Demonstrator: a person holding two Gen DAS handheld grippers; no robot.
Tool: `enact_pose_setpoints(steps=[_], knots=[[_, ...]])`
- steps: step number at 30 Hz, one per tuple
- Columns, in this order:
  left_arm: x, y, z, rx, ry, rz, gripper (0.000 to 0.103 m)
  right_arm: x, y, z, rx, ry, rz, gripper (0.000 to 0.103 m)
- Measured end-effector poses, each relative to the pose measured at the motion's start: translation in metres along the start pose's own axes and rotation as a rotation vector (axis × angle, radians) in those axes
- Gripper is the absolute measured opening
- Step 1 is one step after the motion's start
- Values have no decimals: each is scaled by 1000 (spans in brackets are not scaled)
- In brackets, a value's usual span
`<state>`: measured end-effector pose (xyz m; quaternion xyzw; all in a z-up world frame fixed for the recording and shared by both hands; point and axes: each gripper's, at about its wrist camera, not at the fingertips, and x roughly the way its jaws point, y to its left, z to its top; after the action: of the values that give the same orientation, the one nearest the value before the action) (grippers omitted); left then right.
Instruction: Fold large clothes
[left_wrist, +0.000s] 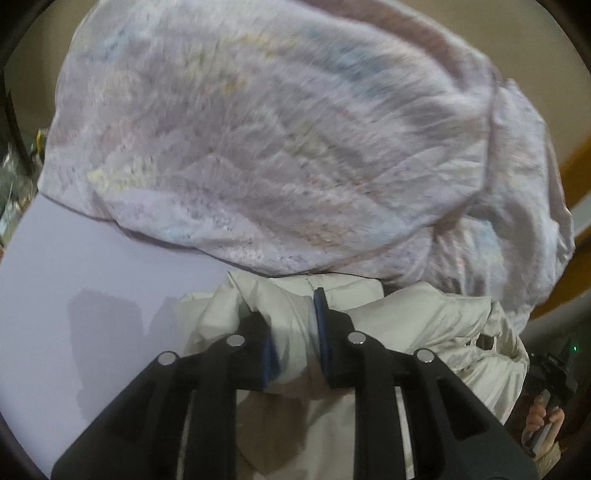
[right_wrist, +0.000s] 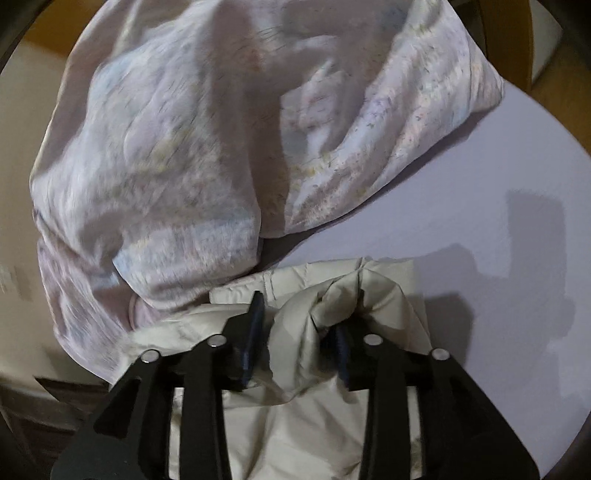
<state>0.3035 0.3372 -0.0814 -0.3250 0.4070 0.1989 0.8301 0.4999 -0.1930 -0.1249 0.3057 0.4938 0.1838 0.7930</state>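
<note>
A: On the pale lilac table (left_wrist: 92, 277), what is being shown?

B: A cream padded jacket (left_wrist: 406, 321) is being held at the near edge, bunched into puffy folds. Behind it, touching it, a large pastel-printed cloth (left_wrist: 258, 147) is lying heaped and is being blurred by motion.

A: How are the tongs being held?

B: The left tongs (left_wrist: 295, 343) are being closed on a fold of the jacket, fabric pinched between the blue-padded fingers (left_wrist: 320, 332). The right tongs (right_wrist: 295, 347) are likewise being clamped on a bulging fold of the jacket (right_wrist: 295, 406).

A: Is anything else being seen?

B: The table (right_wrist: 517, 314) is being crossed by the tools' shadows.
</note>
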Motion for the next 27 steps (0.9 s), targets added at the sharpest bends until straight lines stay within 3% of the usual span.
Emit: enact_pose_setpoints(steps=[5, 10, 12, 16, 21, 22, 24, 27], knots=[[9, -3, 5, -6, 24, -7, 44, -23, 9, 11, -41, -16, -1, 46], [0, -12, 12, 2, 4, -36, 77, -50, 31, 4, -161, -153, -71, 60], [-9, -17, 14, 35, -33, -8, 92, -51, 47, -5, -226, -133, -54, 61], [-20, -28, 11, 118, -49, 22, 93, -21, 88, -48, -441, 14, -59, 61], [-21, -39, -3, 184, -24, 22, 93, 23, 117, -97, -575, 157, -72, 60], [-20, -42, -8, 200, -18, 24, 93, 32, 121, -104, -598, 170, -98, 58], [-20, -46, -14, 227, -13, 32, 93, 49, 126, -109, -621, 183, -137, 15], [-20, -54, -23, 278, -17, 44, 93, 59, 133, -107, -618, 137, -163, 4]])
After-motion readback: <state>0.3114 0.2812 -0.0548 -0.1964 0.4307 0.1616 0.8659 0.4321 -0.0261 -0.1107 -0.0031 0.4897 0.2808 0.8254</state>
